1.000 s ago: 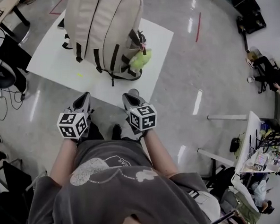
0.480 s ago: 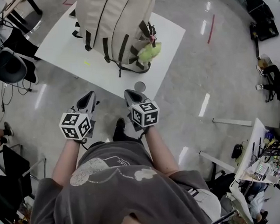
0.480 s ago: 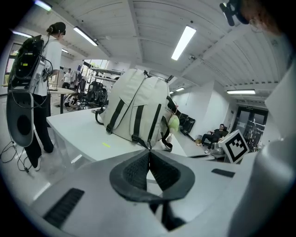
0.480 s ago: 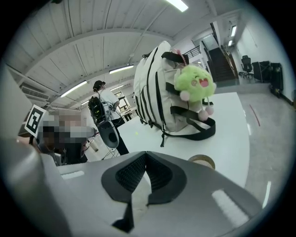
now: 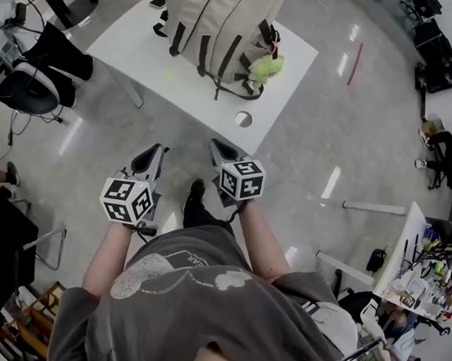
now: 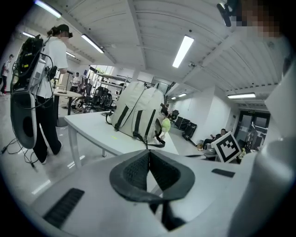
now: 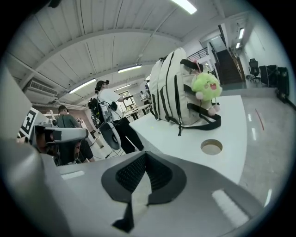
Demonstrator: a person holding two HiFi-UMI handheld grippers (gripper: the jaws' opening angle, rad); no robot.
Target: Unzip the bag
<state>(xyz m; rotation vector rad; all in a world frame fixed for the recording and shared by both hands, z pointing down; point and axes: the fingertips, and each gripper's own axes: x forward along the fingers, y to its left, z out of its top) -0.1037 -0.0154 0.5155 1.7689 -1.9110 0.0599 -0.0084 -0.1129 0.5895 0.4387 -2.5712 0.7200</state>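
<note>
Bag (image 5: 224, 19): pale backpack, dark straps down its face, standing upright on the white table (image 5: 138, 55). It sits toward the far side of the top. A green plush toy (image 5: 266, 67) hangs at the side on the person's right. A round hole (image 5: 243, 119) sits in the tabletop near the corner closest to the person.

No zip pull can be picked out in any view; too small at this range.

Left gripper (image 5: 160, 148): jaws pressed together, nothing between them. Right gripper (image 5: 214, 143): same, tips meeting, empty. Both are held low in front of the body, well apart from the bag and short of the table edge. Both point roughly at the bag.

Judgement: the step in hand is the approach, with no unzipping begun.

- Close in enough to find the slider first, probably near the top of the bag.
- Part the jaws before reaching.
- Use one gripper to brace the fabric beside the track, since an upright soft bag will likely tip or fold under a pull.
- With the other, pinch the pull tab alone, not a strap or the toy's cord, and draw it along the line of the teeth.
</note>
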